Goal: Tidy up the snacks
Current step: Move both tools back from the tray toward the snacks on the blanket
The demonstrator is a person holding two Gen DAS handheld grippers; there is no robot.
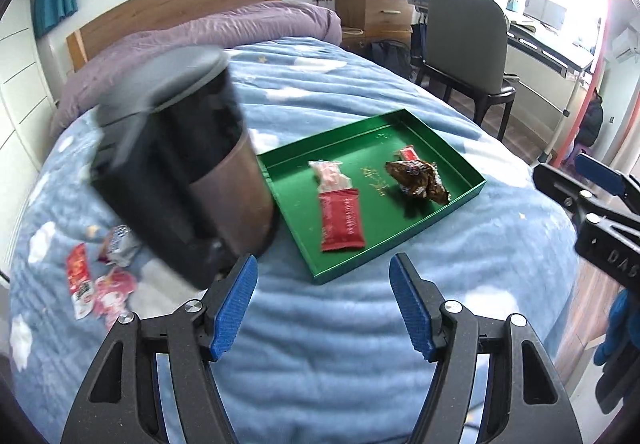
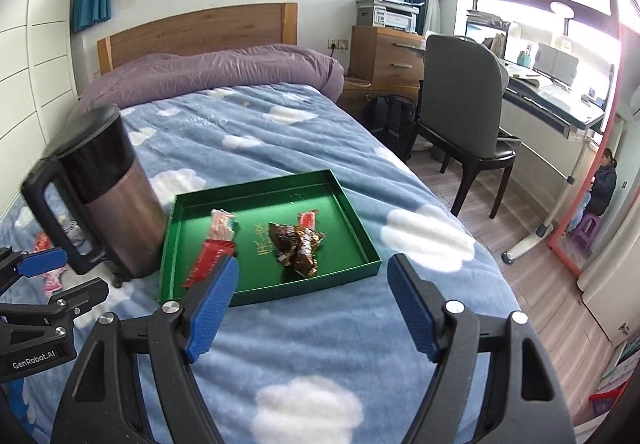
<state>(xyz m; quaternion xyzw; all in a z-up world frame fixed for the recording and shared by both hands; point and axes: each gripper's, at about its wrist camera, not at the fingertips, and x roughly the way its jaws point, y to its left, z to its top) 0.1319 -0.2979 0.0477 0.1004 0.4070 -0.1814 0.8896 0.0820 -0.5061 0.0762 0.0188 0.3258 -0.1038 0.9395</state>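
A green tray (image 1: 448, 136) lies on the blue cloud-patterned blanket. In it are a red bar (image 1: 342, 222), a pink-white packet (image 1: 330, 174), crumpled brown wrappers (image 1: 418, 178) and a small red packet (image 1: 408, 154). Several loose snack packets (image 1: 80, 280) lie on the blanket at the left. My left gripper (image 1: 324, 264) hangs open and empty above the blanket, just short of the tray's near edge. The right wrist view shows the same tray (image 2: 360, 240) and red bar (image 2: 208, 260). My right gripper (image 2: 313, 264) is wide open over the tray's near edge, with nothing between its pads.
A steel and black kettle (image 2: 108, 196) stands on the bed against the tray's left side, blurred in the left wrist view. The bed's right edge drops to a wooden floor with a grey chair (image 2: 460, 96). A person sits at far right (image 2: 604, 180).
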